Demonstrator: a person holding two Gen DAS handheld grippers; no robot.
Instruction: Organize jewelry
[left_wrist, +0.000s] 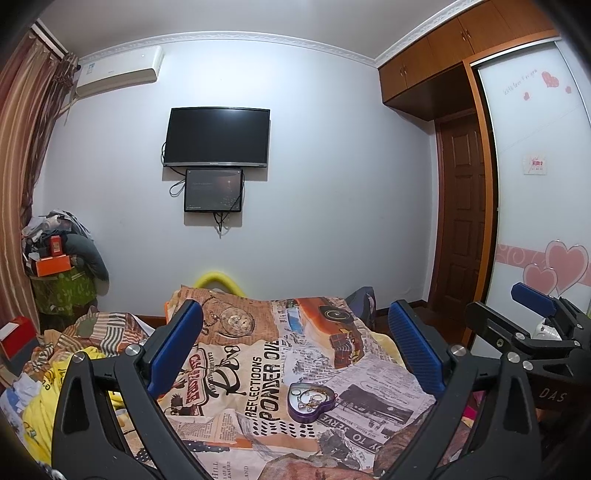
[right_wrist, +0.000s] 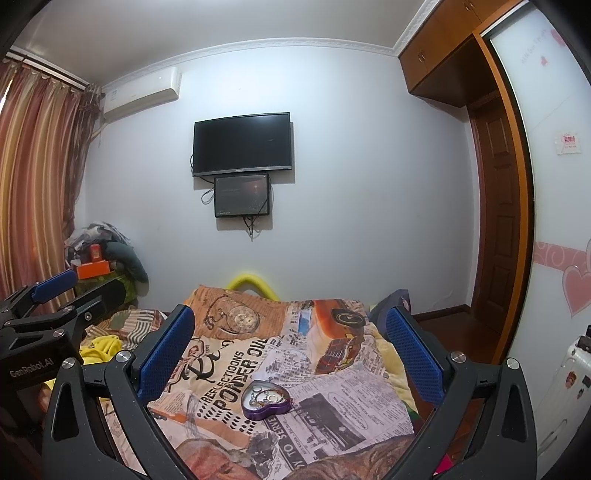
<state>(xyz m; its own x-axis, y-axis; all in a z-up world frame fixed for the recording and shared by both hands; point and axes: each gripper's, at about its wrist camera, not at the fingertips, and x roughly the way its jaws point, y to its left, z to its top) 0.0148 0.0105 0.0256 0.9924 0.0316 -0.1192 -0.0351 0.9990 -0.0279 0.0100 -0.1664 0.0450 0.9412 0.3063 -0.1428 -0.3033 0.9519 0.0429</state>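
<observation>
A purple heart-shaped tin (left_wrist: 309, 402) lies open on the printed bedspread (left_wrist: 258, 354), with several small gold and silver jewelry pieces tangled inside. It also shows in the right wrist view (right_wrist: 265, 400). My left gripper (left_wrist: 295, 354) is open and empty, held above and behind the tin. My right gripper (right_wrist: 291, 350) is open and empty too, at about the same height. The right gripper shows at the right edge of the left wrist view (left_wrist: 517, 325); the left gripper shows at the left edge of the right wrist view (right_wrist: 74, 291).
The bed fills the lower middle. Crumpled yellow clothes (left_wrist: 40, 402) lie at its left. A cluttered pile (left_wrist: 59, 258) stands by the curtain. A TV (left_wrist: 218, 136) hangs on the far wall. A wardrobe (left_wrist: 535, 184) and a door (left_wrist: 461, 221) are at right.
</observation>
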